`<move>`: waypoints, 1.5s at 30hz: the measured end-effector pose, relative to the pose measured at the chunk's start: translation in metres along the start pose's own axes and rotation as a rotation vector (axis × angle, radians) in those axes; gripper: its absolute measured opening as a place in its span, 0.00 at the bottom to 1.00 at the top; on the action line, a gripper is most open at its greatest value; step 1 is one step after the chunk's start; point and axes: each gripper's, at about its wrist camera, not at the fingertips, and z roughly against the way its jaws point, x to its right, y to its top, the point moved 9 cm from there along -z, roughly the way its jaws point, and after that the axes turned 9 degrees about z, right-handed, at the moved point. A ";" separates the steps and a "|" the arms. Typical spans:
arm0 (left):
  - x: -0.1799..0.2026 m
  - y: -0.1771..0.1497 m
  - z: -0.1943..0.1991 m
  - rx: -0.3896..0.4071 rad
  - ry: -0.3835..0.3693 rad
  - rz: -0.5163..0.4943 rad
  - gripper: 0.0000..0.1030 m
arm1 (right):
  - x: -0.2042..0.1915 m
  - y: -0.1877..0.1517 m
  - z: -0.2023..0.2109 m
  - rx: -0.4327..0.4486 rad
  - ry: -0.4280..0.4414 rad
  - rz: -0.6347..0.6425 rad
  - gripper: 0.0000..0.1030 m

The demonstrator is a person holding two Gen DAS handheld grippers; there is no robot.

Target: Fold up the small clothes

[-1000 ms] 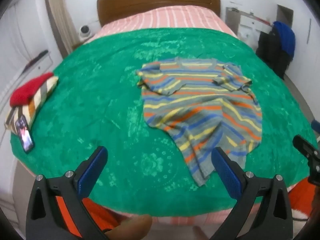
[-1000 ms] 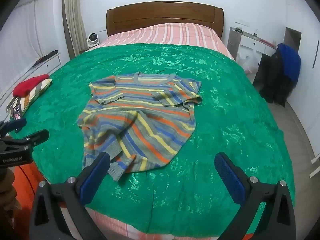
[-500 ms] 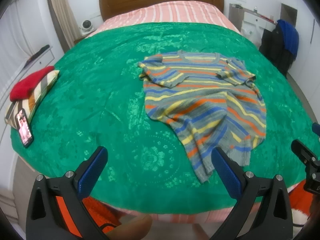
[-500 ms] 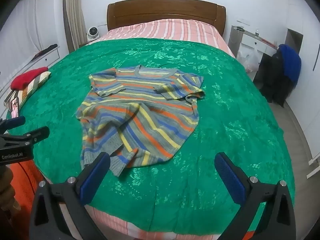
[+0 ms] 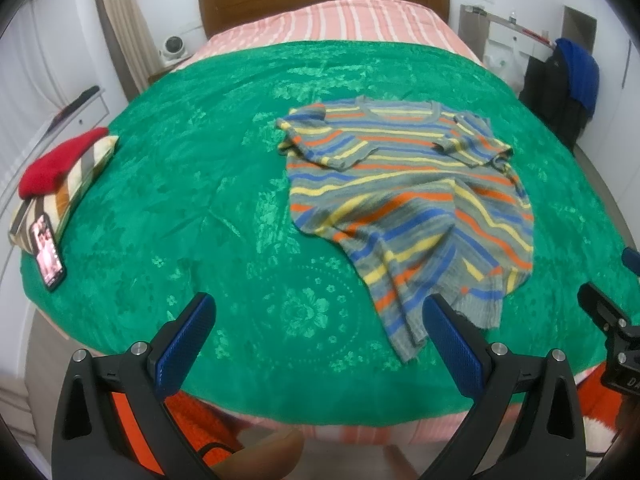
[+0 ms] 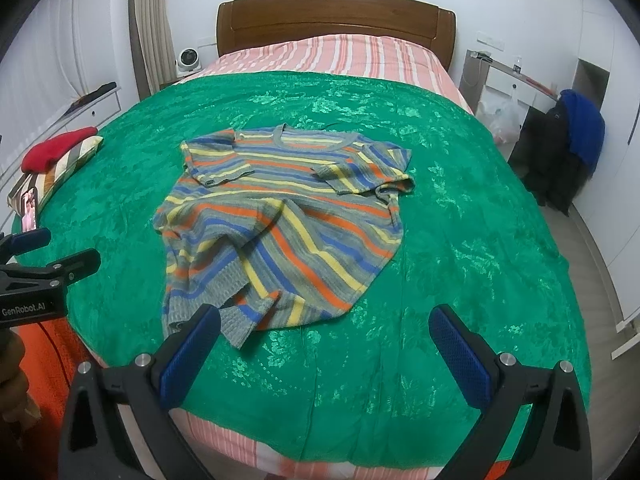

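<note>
Right now both claws hover over the foot of the bed, each spread wide with nothing between its blue pads. The left claw (image 5: 320, 320) sits above bare green bedspread (image 5: 200, 184), its right-hand pad overlapping the lower hem of the striped shirt (image 5: 404, 200) in the view, though whether it touches the cloth cannot be told. The right claw (image 6: 324, 332) hangs near the bed's edge, its left-hand pad just in front of the rumpled hem of the shirt (image 6: 288, 216).

That shirt, striped grey, blue, orange and yellow, lies on the bedspread roughly mid-bed with its neckline towards the wooden headboard (image 6: 336, 16). Both short sleeves are folded in over the chest, and the lower body is creased and skewed, one hem corner flipped over.

Off at the left edge of the bed rests a striped cushion (image 5: 76, 188) with a red cloth (image 5: 56, 164) on top, and a phone (image 5: 49, 252) with a lit screen lies just beside it. Dark and blue garments (image 6: 572, 148) hang by the right wall.
</note>
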 end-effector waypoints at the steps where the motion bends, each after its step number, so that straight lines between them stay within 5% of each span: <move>1: 0.000 0.000 0.000 -0.001 0.001 0.000 1.00 | 0.000 -0.001 -0.001 -0.002 0.000 0.000 1.00; 32: -0.028 -0.016 -0.026 -0.066 0.017 0.037 1.00 | 0.011 -0.005 -0.004 0.005 0.006 -0.042 1.00; 37: 0.001 -0.045 -0.055 -0.177 -0.146 0.000 0.98 | 0.010 -0.024 -0.032 -0.069 0.077 -0.066 1.00; 39: 0.016 -0.050 -0.066 -0.198 -0.195 -0.019 0.92 | 0.003 -0.036 -0.046 -0.106 0.168 -0.116 1.00; 41: 0.028 -0.054 -0.082 -0.223 -0.217 -0.039 0.68 | -0.005 -0.042 -0.057 -0.123 0.253 -0.162 0.99; 42: 0.032 -0.054 -0.087 -0.235 -0.227 -0.039 0.64 | -0.010 -0.043 -0.065 -0.138 0.312 -0.194 0.97; 45: 0.041 -0.057 -0.104 -0.268 -0.277 -0.026 0.43 | -0.023 -0.042 -0.080 -0.164 0.420 -0.249 0.72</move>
